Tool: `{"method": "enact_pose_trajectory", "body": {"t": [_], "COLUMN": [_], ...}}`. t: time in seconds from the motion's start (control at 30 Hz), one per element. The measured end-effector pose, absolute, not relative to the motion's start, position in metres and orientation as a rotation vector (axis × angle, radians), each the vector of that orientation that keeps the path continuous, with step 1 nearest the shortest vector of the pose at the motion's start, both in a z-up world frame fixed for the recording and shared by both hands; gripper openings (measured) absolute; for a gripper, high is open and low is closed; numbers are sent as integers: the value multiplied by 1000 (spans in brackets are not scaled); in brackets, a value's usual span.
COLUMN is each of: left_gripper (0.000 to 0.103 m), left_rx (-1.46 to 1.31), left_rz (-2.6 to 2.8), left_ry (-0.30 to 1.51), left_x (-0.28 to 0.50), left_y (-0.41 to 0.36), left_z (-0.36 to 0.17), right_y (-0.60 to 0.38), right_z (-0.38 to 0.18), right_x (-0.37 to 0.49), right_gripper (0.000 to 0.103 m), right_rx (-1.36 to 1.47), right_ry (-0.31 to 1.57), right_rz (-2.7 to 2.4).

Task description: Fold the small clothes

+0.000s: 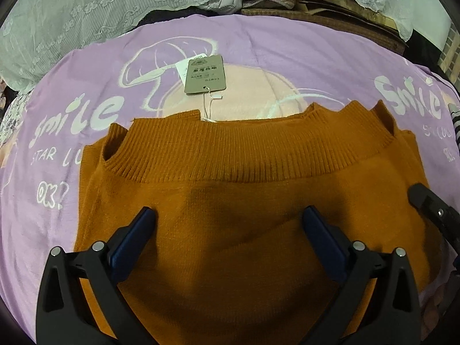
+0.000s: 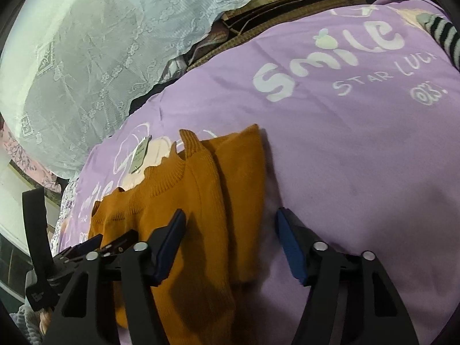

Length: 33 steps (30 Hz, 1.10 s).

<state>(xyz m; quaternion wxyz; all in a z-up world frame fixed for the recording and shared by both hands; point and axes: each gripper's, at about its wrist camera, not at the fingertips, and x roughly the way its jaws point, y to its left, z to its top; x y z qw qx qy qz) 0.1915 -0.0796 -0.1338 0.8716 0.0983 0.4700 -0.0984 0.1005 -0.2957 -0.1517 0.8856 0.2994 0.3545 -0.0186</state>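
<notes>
The sweater [image 1: 230, 230] lies across the bed [image 1: 287, 57], hem away; the wide, empty left tool [image 1: 228, 218] hovers mid-body, the right tool [image 2: 228, 221], also wide and empty, straddles its right edge.

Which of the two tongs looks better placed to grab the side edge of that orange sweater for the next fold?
Probably the right tongs: they stand open across the orange sweater's side edge, one finger over knit, one over the purple sheet. The left tongs hover over its middle.
</notes>
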Motion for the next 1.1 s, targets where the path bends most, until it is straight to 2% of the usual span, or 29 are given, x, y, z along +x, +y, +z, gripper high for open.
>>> {"method": "enact_pose_trajectory", "body": {"t": [0.17,0.23,0.3,0.7,1.1], "left_gripper": [99,99,99,98,98], "left_rx": [215,199,160,180,63], "left_rz": [-194,-193,-197,-326,-374], "left_ry": [965,997,1030,1041,1007], "left_x": [191,195,201,205,202], "left_y": [-81,-81,-79,-130,-94], "left_z": [-135,-132,-125,-104,-78], "right_y": [-295,-295,-294,-275,-244], "right_z": [-155,-151,-144,-103,-70], "right_x": [108,107,106,105,105], "right_gripper": [38,25,21,18,17], "right_rx": [681,711,722,654,643], "right_ry": [743,751,752,751,742], "right_rz": [15,28,25,28,58]}}
